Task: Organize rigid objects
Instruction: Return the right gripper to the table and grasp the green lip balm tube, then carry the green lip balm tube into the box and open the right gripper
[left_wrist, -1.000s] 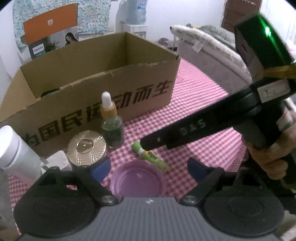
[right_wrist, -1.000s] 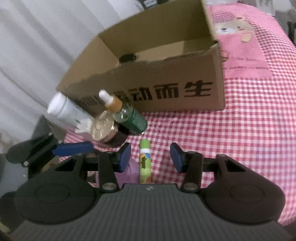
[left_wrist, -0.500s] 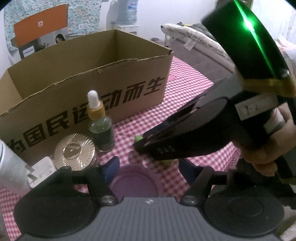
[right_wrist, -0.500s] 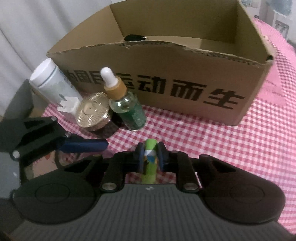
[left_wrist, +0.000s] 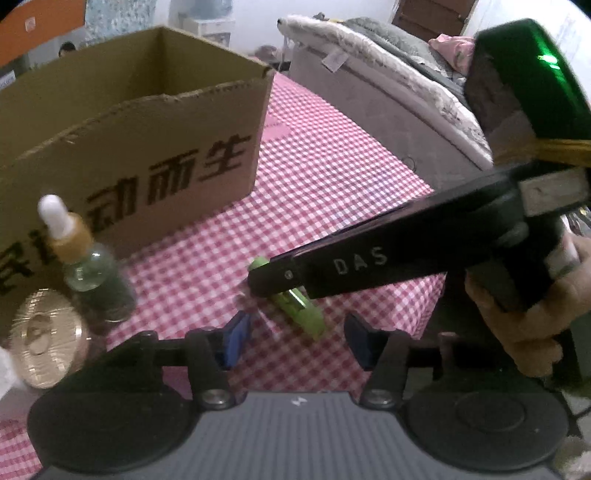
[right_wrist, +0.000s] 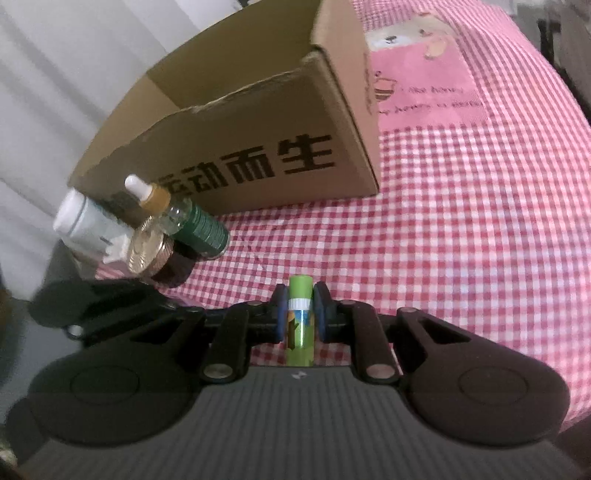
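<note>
My right gripper (right_wrist: 300, 314) is shut on a green tube (right_wrist: 300, 317) with a white band and holds it just above the checked cloth. In the left wrist view the same tube (left_wrist: 299, 308) pokes out under the right gripper (left_wrist: 275, 280). My left gripper (left_wrist: 295, 332) is open and empty, low over the cloth just in front of the tube. An open cardboard box (right_wrist: 258, 122) with black characters stands behind; it also shows in the left wrist view (left_wrist: 147, 122).
A dropper bottle (right_wrist: 192, 221), a gold-lidded jar (right_wrist: 151, 251) and a white bottle (right_wrist: 85, 225) stand left of the tube, in front of the box. The red-checked cloth (right_wrist: 461, 240) covers the table. A grey sofa (left_wrist: 388, 85) is beyond the table.
My right gripper has closed on the green tube and lifted it off the cloth. The left gripper's view has swung right, so the purple lid is out of sight.
</note>
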